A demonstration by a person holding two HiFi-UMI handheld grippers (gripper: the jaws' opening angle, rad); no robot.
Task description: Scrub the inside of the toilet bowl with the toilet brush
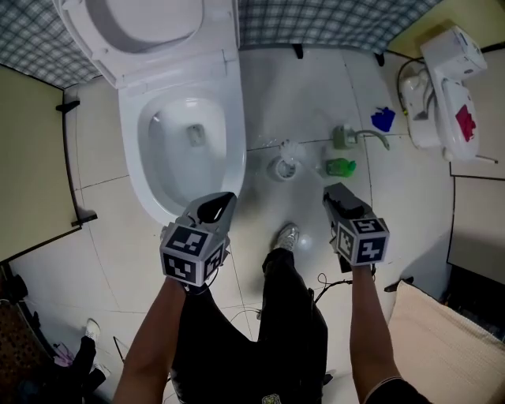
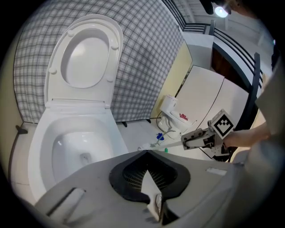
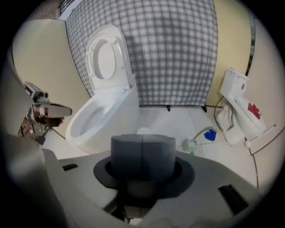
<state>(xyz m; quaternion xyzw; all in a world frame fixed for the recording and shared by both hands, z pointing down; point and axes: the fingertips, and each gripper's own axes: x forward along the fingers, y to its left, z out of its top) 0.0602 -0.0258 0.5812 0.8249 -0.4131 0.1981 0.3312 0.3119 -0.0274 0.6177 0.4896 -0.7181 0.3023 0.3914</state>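
The white toilet (image 1: pixel 134 170) stands at the upper left with its lid and seat raised, and a little water lies at the bottom of the bowl (image 1: pixel 189 138). The toilet brush (image 1: pixel 286 160) sits upright in its holder on the floor tiles, to the right of the bowl; in the right gripper view the brush (image 3: pixel 143 131) shows just above my pads. My left gripper (image 1: pixel 225 199) hovers over the bowl's near rim, jaws meeting at a point, nothing held. My right gripper (image 1: pixel 330 192) hangs near the brush, to its lower right, pads pressed together and empty.
A spray bottle (image 1: pixel 346 137), a green item (image 1: pixel 341 166) and a blue item (image 1: pixel 383 118) lie on the floor right of the brush. A white appliance (image 1: pixel 446 87) leans at the far right. A checked curtain (image 1: pixel 331 20) hangs behind. The person's shoe (image 1: pixel 287 237) is between the grippers.
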